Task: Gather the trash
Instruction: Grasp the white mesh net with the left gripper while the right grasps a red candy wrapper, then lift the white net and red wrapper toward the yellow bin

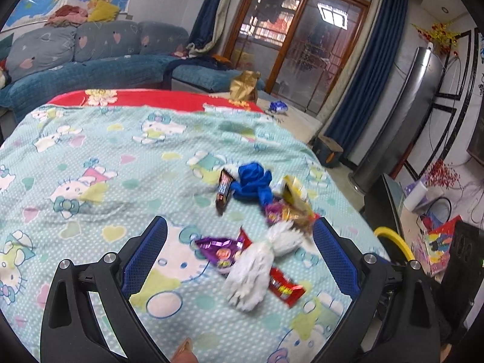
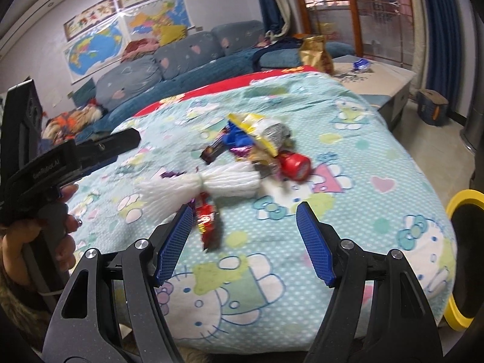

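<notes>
Hovering with both left gripper point(image 1: 239, 239) and right gripper point(image 2: 245, 220) wide, empty, above wrappers point(image 1: 281, 208); yellow-rimmed bin point(image 2: 466, 260) contents unseen.

On the bed point(image 2: 393, 163), toward its far right part: one white foam net sleeve point(image 2: 199, 183), one blue crumpled bag point(image 1: 252, 183), one red wrapper point(image 2: 207, 219), one purple wrapper point(image 1: 220, 251), one dark bar wrapper point(image 1: 224, 192), one red round lid point(image 2: 295, 165), one yellow packet point(image 2: 260, 133).

A home living room: a blue sofa point(image 1: 90, 60) with heart cushions, wall maps point(image 2: 99, 45), blue curtains point(image 1: 372, 60), and a cartoon-cat blanket point(image 1: 90, 157).
</notes>
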